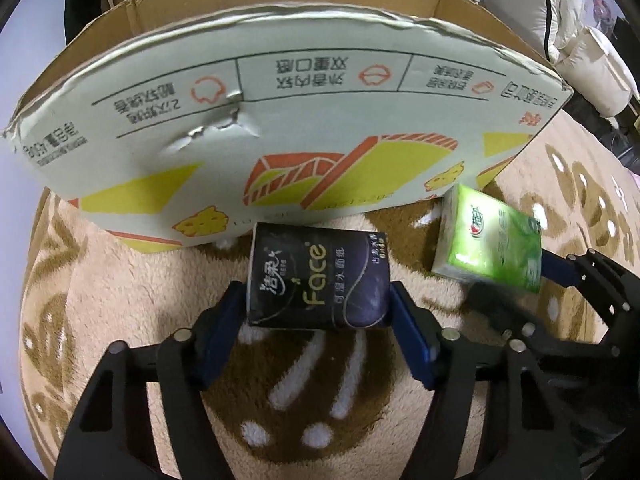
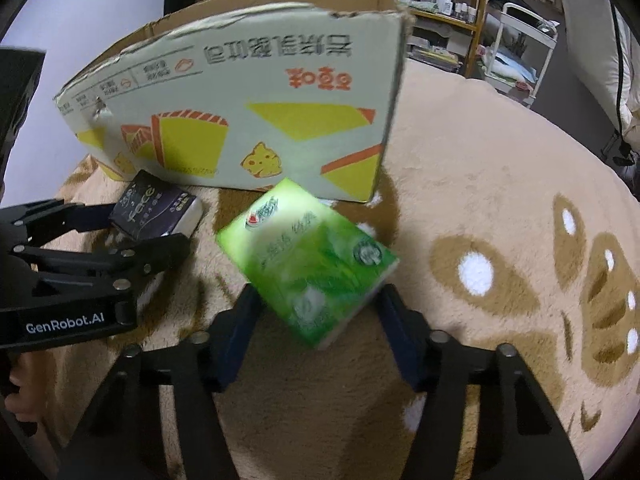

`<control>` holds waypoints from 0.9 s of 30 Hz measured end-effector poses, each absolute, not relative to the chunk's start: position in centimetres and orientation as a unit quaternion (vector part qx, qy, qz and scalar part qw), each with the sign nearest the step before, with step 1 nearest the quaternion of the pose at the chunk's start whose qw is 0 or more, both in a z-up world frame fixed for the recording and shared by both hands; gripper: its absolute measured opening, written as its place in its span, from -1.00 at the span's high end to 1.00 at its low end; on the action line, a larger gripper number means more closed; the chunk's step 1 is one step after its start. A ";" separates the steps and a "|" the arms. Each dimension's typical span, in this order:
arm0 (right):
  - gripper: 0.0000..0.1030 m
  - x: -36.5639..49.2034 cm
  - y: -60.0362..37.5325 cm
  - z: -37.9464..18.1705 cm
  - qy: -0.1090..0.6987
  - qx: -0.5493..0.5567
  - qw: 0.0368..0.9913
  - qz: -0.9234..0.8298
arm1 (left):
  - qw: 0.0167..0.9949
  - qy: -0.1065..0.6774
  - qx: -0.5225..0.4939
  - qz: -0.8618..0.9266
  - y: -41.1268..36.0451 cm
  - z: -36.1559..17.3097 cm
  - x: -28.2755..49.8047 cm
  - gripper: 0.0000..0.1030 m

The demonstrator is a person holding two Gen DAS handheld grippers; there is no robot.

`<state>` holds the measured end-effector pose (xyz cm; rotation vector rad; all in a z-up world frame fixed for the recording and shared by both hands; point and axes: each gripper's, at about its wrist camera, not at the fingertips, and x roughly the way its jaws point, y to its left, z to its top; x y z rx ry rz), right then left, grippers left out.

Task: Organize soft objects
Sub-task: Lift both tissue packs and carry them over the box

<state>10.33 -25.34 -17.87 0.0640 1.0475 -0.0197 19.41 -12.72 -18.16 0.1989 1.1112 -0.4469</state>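
Left wrist view has the left gripper (image 1: 318,304) pinching the dark tissue pack (image 1: 319,282) above the rug (image 1: 120,280), while the right gripper (image 2: 316,312) clamps the green tissue pack (image 2: 308,260), both close to the cardboard box (image 1: 280,128), probably their destination.

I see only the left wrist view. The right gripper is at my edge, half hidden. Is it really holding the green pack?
Observer: Yes. In the right wrist view both fingers press the sides of the green tissue pack, which sits tilted between them.
Operator: Is there free rug to its right?
Observer: Yes, open patterned rug beyond the cardboard box corner.
Operator: And my dark pack?
Observer: From there its white end face shows; the left gripper clamps the dark tissue pack.
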 end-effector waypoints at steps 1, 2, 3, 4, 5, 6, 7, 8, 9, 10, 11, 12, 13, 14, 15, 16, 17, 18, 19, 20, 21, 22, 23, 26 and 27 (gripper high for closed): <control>-0.12 10.3 -25.6 -17.8 0.499 0.038 0.866 -0.007 | 0.822 0.521 0.093 -0.210 -12.3 -18.2 19.2 -0.27; -0.10 10.2 -25.7 -17.8 0.499 0.043 0.866 -0.006 | 0.822 0.521 0.092 -0.210 -12.2 -18.2 19.1 -0.27; -0.10 10.2 -25.9 -17.7 0.499 0.052 0.865 -0.004 | 0.823 0.520 0.092 -0.209 -12.1 -18.1 18.9 -0.27; -0.10 10.1 -26.0 -17.7 0.499 0.057 0.865 -0.002 | 0.823 0.520 0.093 -0.208 -12.0 -18.1 18.8 -0.27; -0.10 10.2 -26.1 -17.7 0.498 0.060 0.865 0.000 | 0.824 0.519 0.095 -0.207 -12.0 -17.9 18.6 -0.27; -0.11 10.2 -26.1 -17.6 0.498 0.064 0.865 0.000 | 0.825 0.518 0.098 -0.205 -12.0 -17.8 18.4 -0.27; -0.11 10.1 -26.1 -17.6 0.497 0.067 0.865 0.002 | 0.825 0.517 0.099 -0.205 -11.8 -17.9 17.9 -0.27; -0.12 10.2 -26.1 -17.6 0.497 0.069 0.865 0.002 | 0.826 0.515 0.100 -0.204 -11.8 -17.8 17.8 -0.27; -0.16 10.3 -26.2 -17.6 0.497 0.071 0.865 0.003 | 0.827 0.514 0.100 -0.203 -11.8 -17.6 17.6 -0.27; -0.19 10.8 -26.5 -17.6 0.497 0.074 0.864 0.005 | 0.828 0.513 0.099 -0.202 -11.9 -17.4 17.5 -0.27; -0.29 10.8 -26.6 -17.6 0.496 0.077 0.865 0.006 | 0.829 0.512 0.096 -0.202 -11.8 -17.2 17.4 -0.27; -0.36 10.9 -26.6 -17.6 0.495 0.081 0.865 0.009 | 0.830 0.512 0.093 -0.201 -11.4 -16.9 17.4 -0.27; -0.39 11.2 -26.5 -17.6 0.492 0.083 0.867 0.014 | 0.830 0.514 0.091 -0.199 -11.4 -16.8 17.4 -0.27; -0.44 11.5 -26.3 -17.5 0.490 0.081 0.868 0.015 | 0.829 0.515 0.091 -0.198 -11.4 -16.8 17.3 -0.27; -0.50 11.7 -26.2 -17.5 0.488 0.077 0.870 0.015 | 0.829 0.516 0.092 -0.197 -11.2 -16.8 17.2 -0.27; -0.53 12.0 -26.0 -17.5 0.486 0.071 0.871 0.014 | 0.829 0.516 0.093 -0.195 -10.9 -17.0 17.2 -0.27; -0.57 12.2 -26.0 -17.6 0.484 0.065 0.872 0.013 | 0.829 0.516 0.094 -0.192 -10.7 -17.1 17.3 -0.27; -0.64 12.4 -25.9 -17.6 0.483 0.062 0.873 0.011 | 0.829 0.517 0.092 -0.192 -10.6 -17.1 17.6 -0.27; -0.67 12.5 -25.9 -17.6 0.482 0.062 0.874 0.011 | 0.830 0.517 0.089 -0.191 -10.5 -17.1 17.6 -0.27; -0.72 12.7 -25.9 -17.7 0.480 0.063 0.875 0.011 | 0.831 0.516 0.084 -0.188 -10.3 -17.0 17.6 -0.27; -0.74 12.9 -26.0 -17.7 0.478 0.067 0.876 0.012 | 0.832 0.516 0.081 -0.186 -10.3 -17.0 17.7 -0.27; -0.76 13.1 -26.0 -17.6 0.477 0.075 0.876 0.012 | 0.833 0.516 0.076 -0.184 -10.1 -17.0 17.8 -0.27; -0.77 13.4 -26.2 -17.6 0.474 0.086 0.876 0.014 | 0.833 0.517 0.071 -0.183 -10.0 -17.0 17.9 -0.27; -0.78 14.1 -26.6 -17.6 0.472 0.116 0.874 0.019 | 0.833 0.520 0.068 -0.174 -9.7 -17.1 17.8 -0.27; -0.78 14.2 -26.7 -17.7 0.470 0.124 0.874 0.018 | 0.834 0.520 0.070 -0.171 -9.7 -17.2 17.8 -0.27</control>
